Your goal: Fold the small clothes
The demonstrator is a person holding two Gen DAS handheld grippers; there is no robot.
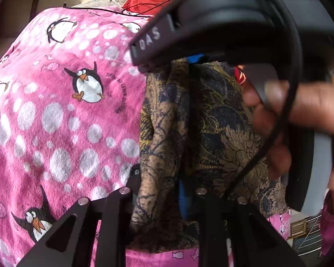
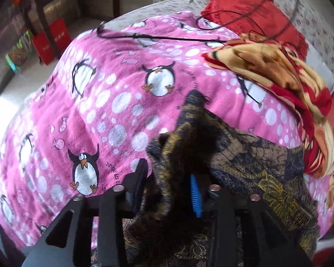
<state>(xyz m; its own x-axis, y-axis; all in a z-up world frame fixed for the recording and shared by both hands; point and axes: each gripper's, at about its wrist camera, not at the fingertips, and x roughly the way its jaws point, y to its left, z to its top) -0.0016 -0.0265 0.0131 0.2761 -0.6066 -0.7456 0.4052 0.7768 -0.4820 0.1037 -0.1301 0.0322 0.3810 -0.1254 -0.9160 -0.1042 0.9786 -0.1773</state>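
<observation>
over a pink penguin-print blanket [image 2: 113,102], the left gripper [image 1: 162,202] and the right gripper [image 2: 167,189] each pinch a bunched edge of a dark gold-patterned cloth [image 1: 216,120], which hangs lifted between their fingers, its far end draped on the blanket.

Penguin-print blanket [image 2: 113,102] spread over bed, filling left and centre of both views. Patterned garment [image 2: 251,162] on blanket, right of centre, bunched end raised between right gripper [image 2: 167,191] fingers. In left wrist view, same garment [image 1: 216,120] runs up between left gripper [image 1: 160,200] fingers; right gripper body directly above and right of it. Cable [image 2: 158,37] across blanket's far edge. Crumpled cloth [image 2: 278,75] at right, possibly second blanket. Round cushion [image 2: 247,9] behind it.
</observation>
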